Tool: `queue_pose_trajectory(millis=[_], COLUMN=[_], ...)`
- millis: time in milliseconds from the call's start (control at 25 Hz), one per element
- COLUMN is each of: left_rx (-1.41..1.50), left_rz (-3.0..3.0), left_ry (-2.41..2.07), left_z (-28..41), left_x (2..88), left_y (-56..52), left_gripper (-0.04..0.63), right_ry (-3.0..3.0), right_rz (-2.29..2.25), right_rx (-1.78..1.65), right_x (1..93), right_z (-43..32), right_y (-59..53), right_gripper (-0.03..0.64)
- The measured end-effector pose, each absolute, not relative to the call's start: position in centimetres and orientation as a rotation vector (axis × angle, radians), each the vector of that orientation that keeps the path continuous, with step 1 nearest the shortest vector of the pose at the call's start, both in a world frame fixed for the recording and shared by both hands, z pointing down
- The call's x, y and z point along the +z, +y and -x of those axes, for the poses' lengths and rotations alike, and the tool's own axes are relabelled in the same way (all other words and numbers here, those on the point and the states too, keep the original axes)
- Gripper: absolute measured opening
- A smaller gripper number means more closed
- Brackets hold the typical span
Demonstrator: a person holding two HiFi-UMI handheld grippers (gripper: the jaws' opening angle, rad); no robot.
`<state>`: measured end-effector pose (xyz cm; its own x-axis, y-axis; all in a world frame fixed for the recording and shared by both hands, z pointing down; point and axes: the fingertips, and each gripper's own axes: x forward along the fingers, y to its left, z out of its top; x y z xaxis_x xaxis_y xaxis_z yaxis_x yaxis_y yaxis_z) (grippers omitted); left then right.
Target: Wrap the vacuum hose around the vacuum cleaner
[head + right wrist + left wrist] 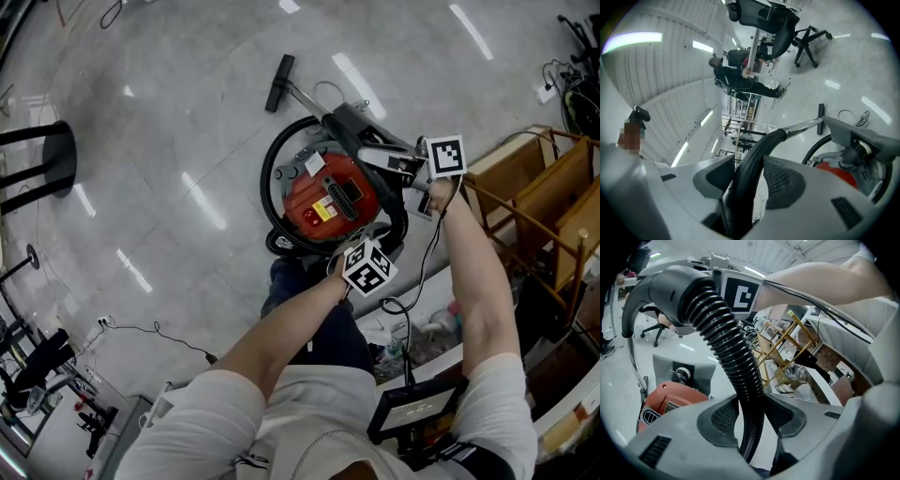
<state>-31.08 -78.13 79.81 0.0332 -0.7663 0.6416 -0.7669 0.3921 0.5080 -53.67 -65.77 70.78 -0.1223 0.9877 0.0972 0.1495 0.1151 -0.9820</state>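
Note:
The red vacuum cleaner [328,202] stands on the grey floor in the head view, with the black ribbed hose [267,173] looped round its left side. Its metal wand runs up to the floor nozzle [278,82]. My left gripper [354,251] is at the cleaner's near side, shut on the ribbed hose [733,362] just below the grey bent handle [665,284]; the red body [670,397] shows at lower left. My right gripper [414,171] is at the cleaner's right, shut on the black curved handle tube [759,150] that joins the wand [806,125].
A wooden frame rack [544,197] and clutter stand close at the right. A black stool [47,164] is at far left, and a thin cable [159,330] lies on the floor. An office chair [787,23] and a distant seated person [736,77] appear in the right gripper view.

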Motion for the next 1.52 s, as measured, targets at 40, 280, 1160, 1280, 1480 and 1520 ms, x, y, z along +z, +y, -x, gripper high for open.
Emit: queue_pose_trajectory(millis=[40, 280, 1160, 1280, 1480, 1520], left_rx=[-0.001, -0.003, 0.107, 0.122, 0.144, 0.143], left_rz=[-1.352, -1.355, -1.357, -1.346, -1.346, -1.346], left_ry=[-1.710, -1.695, -1.457, -1.437, -1.390, -1.382], left_z=[31.1, 31.1, 23.9, 23.1, 21.8, 21.6], left_x=[80.1, 81.8, 91.0, 92.3, 93.8, 94.0], left_y=[-78.1, -78.9, -82.5, -83.0, -83.1, -83.0], left_gripper=[0.149, 0.149, 0.149, 0.149, 0.149, 0.149], right_ry=[-1.448, -1.411, -1.416, -1.434, -1.449, -1.454], right_rz=[1.197, 1.217, 1.106, 1.094, 1.063, 1.053], right_rx=[1.130, 1.147, 1.123, 1.119, 1.125, 1.126], right_x=[71.0, 72.6, 80.8, 82.0, 83.5, 83.9], right_z=[53.5, 53.3, 48.6, 48.1, 47.3, 47.2], right_y=[-65.5, -66.0, -74.3, -75.3, -76.3, -76.6], right_gripper=[0.192, 0.192, 0.183, 0.183, 0.183, 0.183])
